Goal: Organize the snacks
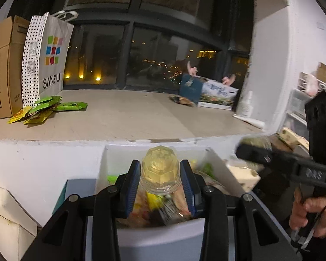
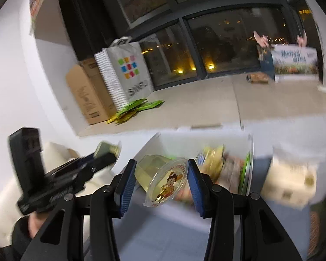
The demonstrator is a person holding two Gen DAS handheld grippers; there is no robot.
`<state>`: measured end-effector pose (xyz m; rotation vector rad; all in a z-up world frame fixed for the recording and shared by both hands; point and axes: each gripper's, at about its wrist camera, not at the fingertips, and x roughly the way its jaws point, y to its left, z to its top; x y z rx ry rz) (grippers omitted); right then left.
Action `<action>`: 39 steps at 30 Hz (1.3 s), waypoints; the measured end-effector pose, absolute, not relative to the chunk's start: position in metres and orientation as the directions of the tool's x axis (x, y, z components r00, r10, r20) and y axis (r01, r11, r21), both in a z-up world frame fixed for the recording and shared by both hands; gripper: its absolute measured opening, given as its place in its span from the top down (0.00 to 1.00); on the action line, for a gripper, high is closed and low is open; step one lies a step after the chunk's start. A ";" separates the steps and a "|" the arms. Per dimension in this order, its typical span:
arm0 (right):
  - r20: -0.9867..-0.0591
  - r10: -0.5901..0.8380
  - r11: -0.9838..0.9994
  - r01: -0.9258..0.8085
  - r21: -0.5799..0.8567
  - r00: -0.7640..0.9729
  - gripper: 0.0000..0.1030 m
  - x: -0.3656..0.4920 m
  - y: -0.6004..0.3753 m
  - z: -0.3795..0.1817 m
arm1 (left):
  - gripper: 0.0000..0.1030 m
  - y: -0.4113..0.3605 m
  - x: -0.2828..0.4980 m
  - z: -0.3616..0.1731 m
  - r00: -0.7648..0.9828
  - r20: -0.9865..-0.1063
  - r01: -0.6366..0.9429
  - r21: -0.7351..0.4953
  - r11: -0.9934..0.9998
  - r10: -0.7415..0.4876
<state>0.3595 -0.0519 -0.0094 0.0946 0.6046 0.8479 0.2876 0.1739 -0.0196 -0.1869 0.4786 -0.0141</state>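
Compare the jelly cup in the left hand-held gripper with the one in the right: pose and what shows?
The left hand-held gripper holds its jelly cup faceted base toward the camera, lid hidden. The right hand-held gripper holds its jelly cup tilted, cartoon-printed lid facing the camera. The left cup is sharp, the right slightly blurred. Both are clear yellowish cups, clamped between blue pads above the white bin.

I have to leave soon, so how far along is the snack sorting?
Done: a pile of green and yellow packets lies on the ledge by the paper bag. In hand: the left tool and right tool each grip a jelly cup. Left: the white bin below still holds many mixed snacks.
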 end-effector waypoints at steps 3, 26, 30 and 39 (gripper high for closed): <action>-0.511 0.686 0.696 -0.671 0.255 0.518 0.51 0.404 -0.017 -0.006 | 0.60 0.183 0.313 -0.026 0.875 -0.482 -0.044 -0.161 0.986 -0.039; -0.626 0.432 0.837 -0.548 0.009 0.649 0.00 0.422 0.006 -0.046 | 0.00 0.145 0.276 -0.044 0.851 -0.515 -0.084 0.058 0.995 0.102; -0.562 0.319 0.881 -0.457 -0.121 0.764 0.00 0.382 -0.008 -0.036 | 0.00 0.130 0.233 -0.031 0.872 -0.474 -0.129 0.010 0.992 0.119; -0.484 0.480 0.827 -0.561 -0.030 0.732 0.00 0.276 -0.071 -0.009 | 0.00 0.080 0.130 -0.010 0.876 -0.478 -0.107 -0.058 0.993 0.067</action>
